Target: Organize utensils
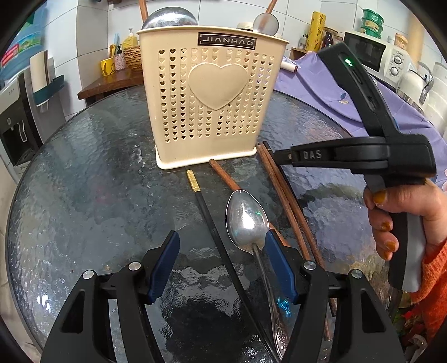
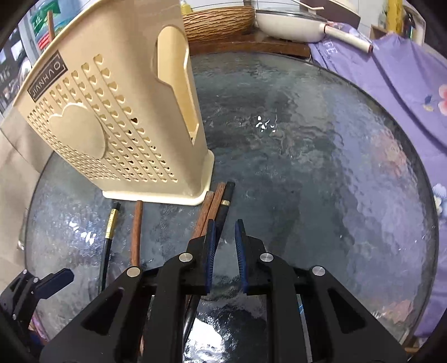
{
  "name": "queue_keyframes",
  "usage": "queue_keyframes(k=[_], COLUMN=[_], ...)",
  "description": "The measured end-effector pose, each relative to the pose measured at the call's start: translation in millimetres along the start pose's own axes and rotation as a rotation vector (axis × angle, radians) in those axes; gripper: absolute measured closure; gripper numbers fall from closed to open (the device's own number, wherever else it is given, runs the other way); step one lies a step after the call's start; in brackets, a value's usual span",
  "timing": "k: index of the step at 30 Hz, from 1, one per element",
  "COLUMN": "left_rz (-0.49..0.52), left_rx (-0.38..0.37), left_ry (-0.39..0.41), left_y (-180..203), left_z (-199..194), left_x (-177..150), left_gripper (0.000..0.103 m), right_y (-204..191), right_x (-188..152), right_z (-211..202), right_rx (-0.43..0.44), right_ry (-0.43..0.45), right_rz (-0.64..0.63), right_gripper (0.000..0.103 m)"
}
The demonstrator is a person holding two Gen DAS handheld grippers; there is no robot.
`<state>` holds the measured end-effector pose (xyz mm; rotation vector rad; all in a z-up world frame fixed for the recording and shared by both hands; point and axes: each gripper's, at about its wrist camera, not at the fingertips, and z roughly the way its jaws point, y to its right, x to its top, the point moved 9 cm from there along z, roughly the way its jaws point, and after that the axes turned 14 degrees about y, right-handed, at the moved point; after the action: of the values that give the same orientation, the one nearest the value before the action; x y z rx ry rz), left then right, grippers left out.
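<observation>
utensils still loose on the glass table in front of the cream holder

the cream utensil holder stands upright near the far side of the round glass table, its heart-patterned face toward the left wrist camera. a steel ladle bowl and a small strainer stick up out of its top.

on the table just in front of the holder lie the loose pieces. a metal spoon lies bowl-up, its handle running back toward the camera. a black chopstick with a gold band lies just left of it, and a single brown wooden chopstick passes under the spoon's bowl. a pair of brown chopsticks lies to the right, beside another black chopstick whose tip reaches the holder's base corner.

the left gripper hangs low over the spoon with its jaws wide apart, holding nothing; the spoon's neck sits just inside the right blue pad.

the right gripper hovers over the pair of brown chopsticks and the black one, jaws open a narrow gap and empty. a hand with painted nails grips its handle.
</observation>
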<state>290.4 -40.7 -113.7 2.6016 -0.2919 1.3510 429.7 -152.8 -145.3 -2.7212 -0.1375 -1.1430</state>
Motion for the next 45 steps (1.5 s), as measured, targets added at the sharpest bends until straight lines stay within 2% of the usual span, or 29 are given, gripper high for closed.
queue_keyframes(k=[6, 11, 14, 22, 25, 30, 32, 36, 45], left_rz=[-0.013, -0.027, -0.034, -0.032, -0.039, -0.052, -0.055, -0.048, -0.035], left_rx=[0.021, 0.036, 0.034, 0.038, 0.038, 0.037, 0.046, 0.075, 0.13], left_ry=[0.0, 0.004, 0.011, 0.002, -0.006, -0.017, -0.035, -0.064, -0.119], left_y=[-11, -21, -21, -21, -24, -26, -28, -27, -23], left_z=[-3, -2, -1, 2, 4, 16, 25, 45, 71], left_x=[0, 4, 10, 10, 11, 24, 29, 38, 36], left_gripper=[0.041, 0.041, 0.041, 0.041, 0.041, 0.051, 0.059, 0.064, 0.077], right_y=[14, 2, 5, -11, -10, -1, 4, 8, 10], right_x=[11, 10, 10, -10, -15, -17, -13, -8, -3], right_z=[10, 9, 12, -6, -18, -26, -24, -22, -5], right_rx=[-0.003, 0.025, 0.044, 0.025, 0.028, 0.042, 0.036, 0.024, 0.024], right_ry=[-0.015, -0.034, -0.057, -0.095, -0.107, -0.106, -0.099, -0.093, -0.08], right_rz=[0.054, -0.023, 0.045, -0.173, -0.189, -0.132, -0.13, -0.131, -0.017], right_gripper=[0.086, 0.086, 0.086, 0.086, 0.087, 0.087, 0.087, 0.087, 0.087])
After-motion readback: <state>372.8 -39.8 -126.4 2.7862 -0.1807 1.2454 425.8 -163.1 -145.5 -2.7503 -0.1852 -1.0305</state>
